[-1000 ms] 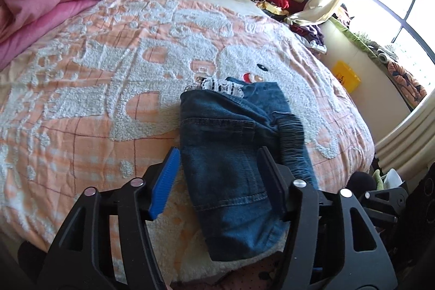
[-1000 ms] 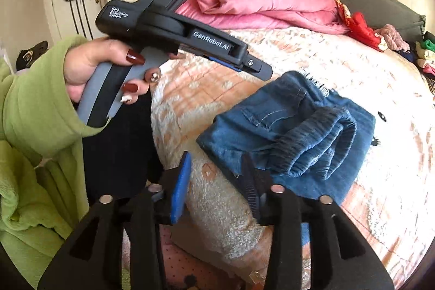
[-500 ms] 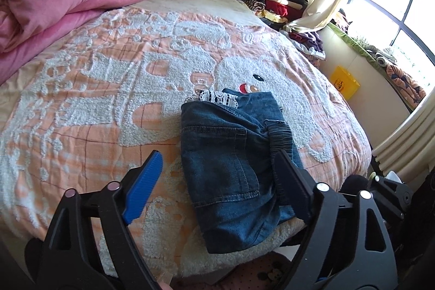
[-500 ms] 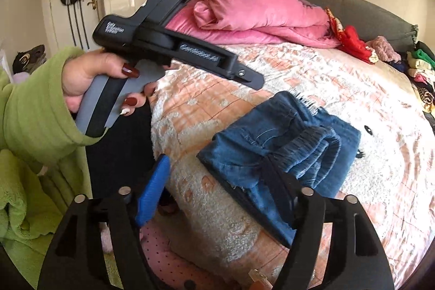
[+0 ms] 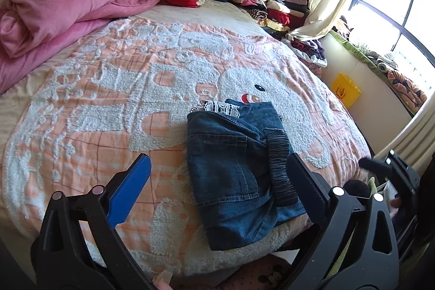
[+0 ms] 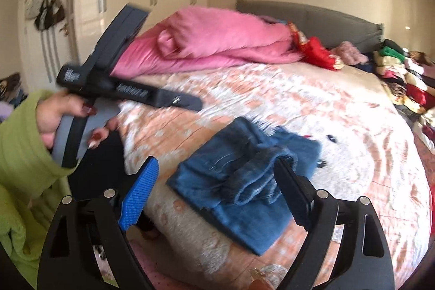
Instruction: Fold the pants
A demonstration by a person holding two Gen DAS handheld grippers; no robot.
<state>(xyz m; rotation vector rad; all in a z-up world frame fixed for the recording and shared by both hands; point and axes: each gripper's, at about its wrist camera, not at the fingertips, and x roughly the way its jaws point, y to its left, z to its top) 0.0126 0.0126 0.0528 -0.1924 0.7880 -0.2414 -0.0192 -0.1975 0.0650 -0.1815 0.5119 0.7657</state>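
Denim pants (image 5: 239, 175), soft and limp, lie folded at centre frame; both grippers, just opened wide, hold nothing; thick waistband (image 5: 280, 167) judged best gripped.

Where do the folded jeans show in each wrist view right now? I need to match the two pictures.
Left wrist: jeans lie lower centre, near the bed's front edge, between the open tongs.
Right wrist: jeans lie lower centre, running toward the lower right.
Shared landmark: the pink duvet at the head of the bed.
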